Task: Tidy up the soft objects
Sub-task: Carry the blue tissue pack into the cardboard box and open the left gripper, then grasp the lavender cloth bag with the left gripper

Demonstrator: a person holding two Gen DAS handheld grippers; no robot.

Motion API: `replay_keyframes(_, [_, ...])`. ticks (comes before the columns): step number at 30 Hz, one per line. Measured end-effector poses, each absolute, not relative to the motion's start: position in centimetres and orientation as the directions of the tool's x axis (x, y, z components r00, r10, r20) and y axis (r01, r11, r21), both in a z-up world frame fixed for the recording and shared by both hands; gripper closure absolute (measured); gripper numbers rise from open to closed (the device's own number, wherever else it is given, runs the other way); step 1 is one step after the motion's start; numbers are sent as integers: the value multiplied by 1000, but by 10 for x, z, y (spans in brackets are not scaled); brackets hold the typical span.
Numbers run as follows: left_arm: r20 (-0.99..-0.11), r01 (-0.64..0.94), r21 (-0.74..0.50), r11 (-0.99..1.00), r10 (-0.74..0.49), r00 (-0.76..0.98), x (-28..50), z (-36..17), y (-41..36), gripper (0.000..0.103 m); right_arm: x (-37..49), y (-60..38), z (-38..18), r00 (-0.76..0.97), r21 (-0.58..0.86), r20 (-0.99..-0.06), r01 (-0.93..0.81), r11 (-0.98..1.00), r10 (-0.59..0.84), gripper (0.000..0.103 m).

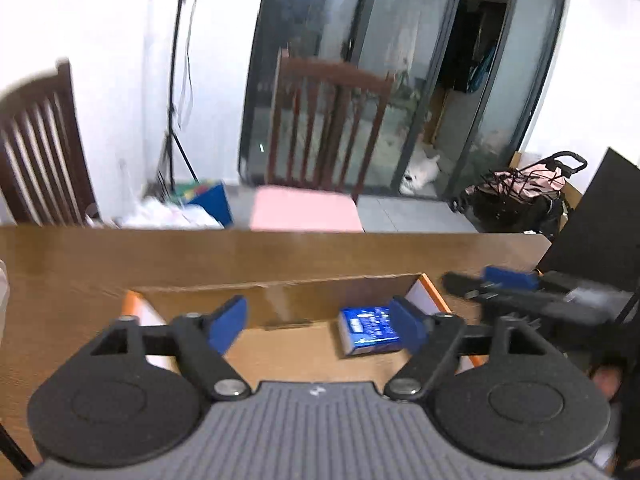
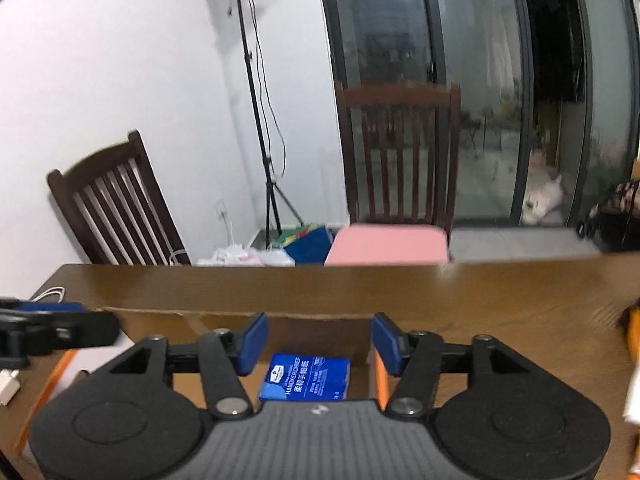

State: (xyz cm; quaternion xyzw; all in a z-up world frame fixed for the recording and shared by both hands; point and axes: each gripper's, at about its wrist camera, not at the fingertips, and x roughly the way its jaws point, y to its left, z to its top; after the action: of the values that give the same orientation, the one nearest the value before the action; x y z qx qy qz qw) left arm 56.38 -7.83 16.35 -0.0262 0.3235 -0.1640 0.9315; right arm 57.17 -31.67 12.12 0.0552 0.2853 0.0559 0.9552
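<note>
A small blue plastic-wrapped pack of paper handkerchiefs (image 2: 306, 378) lies flat on the floor of a shallow open cardboard box with orange-edged flaps (image 1: 280, 304), which sits on the brown wooden tabletop (image 1: 80, 264). The pack is rectangular and soft-sided, deep blue with a paler panel on top. In the right wrist view its white lettering reads "HANDKERCHIEF", beside a row of Chinese characters and a small oval logo too fine to read; in the left wrist view the print is blurred.

The left tool (image 1: 320, 324) is spread wide with nothing between its blue pads; the pack lies in the box just beside its right-hand pad (image 1: 408, 328), and whether they touch cannot be told. The right tool (image 2: 320, 344) is also open and empty, hanging above the box with the pack below its gap.

Beyond the tabletop stand a dark wooden slatted chair with a pink seat cushion (image 2: 390, 244) and dark-framed sliding glass doors (image 2: 472, 80).
</note>
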Motion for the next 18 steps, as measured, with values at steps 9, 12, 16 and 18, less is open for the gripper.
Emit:
replay_keyframes(9, [-447, 262, 24, 965, -224, 866, 406, 198, -21, 4, 439, -325, 202, 922, 42, -371, -106, 993, 114, 12])
replay_keyframes(12, [-423, 252, 27, 967, -218, 880, 368, 206, -11, 3, 401, -329, 212, 933, 46, -334, -125, 991, 134, 8])
replay_keyframes(16, [-367, 211, 28, 977, -186, 911, 334, 197, -3, 0, 360, -329, 214, 947, 37, -296, -122, 992, 128, 7])
replay_keyframes(18, [-331, 172, 27, 985, -154, 931, 314, 179, 4, 0, 334, -331, 203, 955, 40, -274, -110, 993, 116, 6])
